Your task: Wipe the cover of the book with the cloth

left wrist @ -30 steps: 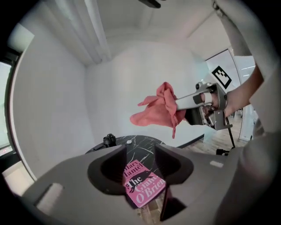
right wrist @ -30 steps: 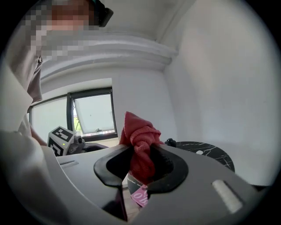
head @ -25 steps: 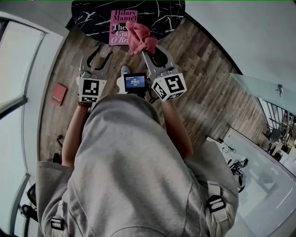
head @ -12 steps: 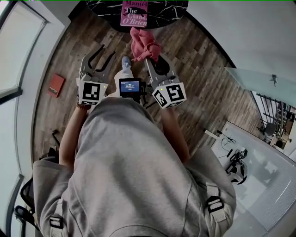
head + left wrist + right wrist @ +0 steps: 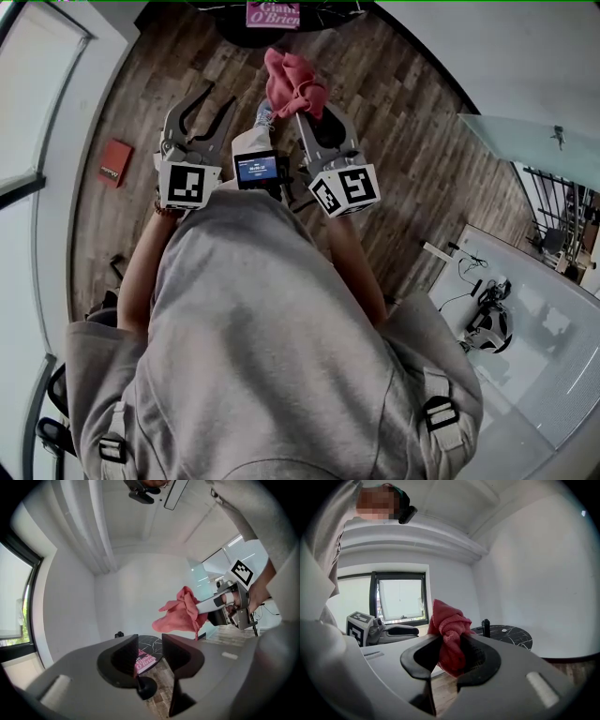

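**Cloth [image 5: 292, 80] held ready, short of the book [image 5: 273, 13].**
Right gripper [image 5: 309, 106] clamps the bunched cloth for wiping; left gripper [image 5: 221, 95], empty, jaws half apart and just narrowing, seems free to steady the book.

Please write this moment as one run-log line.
right gripper: shut on cloth | left gripper: open, jaws just closing, nothing between | book: on table, untouched
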`<state>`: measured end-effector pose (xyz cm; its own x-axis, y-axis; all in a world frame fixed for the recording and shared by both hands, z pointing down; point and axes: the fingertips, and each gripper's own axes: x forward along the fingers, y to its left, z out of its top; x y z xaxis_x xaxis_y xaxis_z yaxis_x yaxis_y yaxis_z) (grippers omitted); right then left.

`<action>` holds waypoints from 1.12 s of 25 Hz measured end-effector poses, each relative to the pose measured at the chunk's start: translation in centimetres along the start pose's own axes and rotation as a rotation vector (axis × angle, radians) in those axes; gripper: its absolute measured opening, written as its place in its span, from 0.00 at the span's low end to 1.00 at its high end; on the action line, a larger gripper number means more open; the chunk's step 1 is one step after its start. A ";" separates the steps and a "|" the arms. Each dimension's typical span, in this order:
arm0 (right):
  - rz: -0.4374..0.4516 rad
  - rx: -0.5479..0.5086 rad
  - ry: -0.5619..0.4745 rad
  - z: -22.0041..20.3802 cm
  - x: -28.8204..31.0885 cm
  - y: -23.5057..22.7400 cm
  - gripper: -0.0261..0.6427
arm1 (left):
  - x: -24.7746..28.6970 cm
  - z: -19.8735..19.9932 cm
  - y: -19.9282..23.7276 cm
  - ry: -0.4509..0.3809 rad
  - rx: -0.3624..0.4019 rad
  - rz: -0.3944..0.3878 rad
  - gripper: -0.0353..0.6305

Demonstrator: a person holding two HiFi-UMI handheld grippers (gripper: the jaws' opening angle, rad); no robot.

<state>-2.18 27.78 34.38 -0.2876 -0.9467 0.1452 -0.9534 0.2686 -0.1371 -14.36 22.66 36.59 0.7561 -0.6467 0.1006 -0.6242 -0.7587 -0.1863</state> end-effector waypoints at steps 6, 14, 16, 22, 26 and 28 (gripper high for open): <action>0.019 -0.035 0.012 0.1 0.0 0.2 0.22 | -0.1 1.4 -0.2 -0.034 0.006 0.010 0.28; 0.046 -0.044 -0.002 0.8 1.0 1.0 0.22 | -0.7 1.6 1.1 -0.049 0.035 0.053 0.27; 0.050 -0.048 0.002 0.5 1.0 1.3 0.21 | -0.8 1.5 1.2 -0.047 0.037 0.056 0.27; 0.050 -0.045 -0.001 0.0 0.2 1.8 0.21 | -1.4 1.5 0.7 -0.044 0.033 0.055 0.26; 0.046 -0.040 -0.004 0.0 -0.3 1.6 0.21 | -1.5 1.6 0.4 -0.045 0.042 0.050 0.26; 0.042 -0.038 -0.005 -0.1 -0.5 1.5 0.21 | -1.6 1.5 0.2 -0.042 0.061 0.050 0.26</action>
<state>-3.48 28.70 34.18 -0.3273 -0.9352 0.1350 -0.9433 0.3148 -0.1056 -15.42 23.63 34.93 0.7329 -0.6786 0.0489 -0.6490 -0.7189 -0.2489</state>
